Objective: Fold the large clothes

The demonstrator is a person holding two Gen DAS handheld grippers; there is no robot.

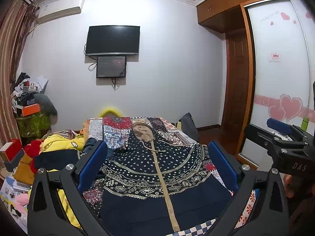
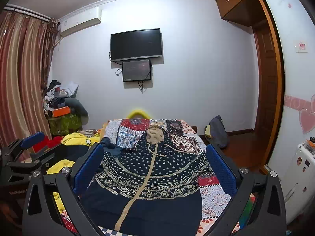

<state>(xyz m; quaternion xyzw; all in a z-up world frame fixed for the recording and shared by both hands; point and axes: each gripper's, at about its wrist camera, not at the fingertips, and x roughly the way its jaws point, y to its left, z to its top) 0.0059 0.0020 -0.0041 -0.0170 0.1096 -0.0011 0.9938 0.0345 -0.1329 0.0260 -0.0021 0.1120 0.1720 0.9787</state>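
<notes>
A navy hooded jacket [image 1: 149, 173] with white dots, patterned bands, a tan zip and a tan-lined hood lies flat on the bed, hood pointing away; it also shows in the right wrist view [image 2: 149, 169]. My left gripper [image 1: 157, 157] is open above its lower half, holding nothing. My right gripper [image 2: 155, 159] is open above the same garment, also empty. The right gripper shows at the right edge of the left wrist view [image 1: 285, 137]; the left gripper shows at the left edge of the right wrist view [image 2: 29, 147].
A patchwork bedspread [image 1: 116, 125] covers the bed. A pile of yellow, red and dark clothes [image 1: 59, 145] lies on the bed's left side. Cluttered boxes [image 1: 29, 108] stand by the curtain. A wardrobe [image 1: 279, 78] and a wooden door [image 1: 236, 88] are on the right.
</notes>
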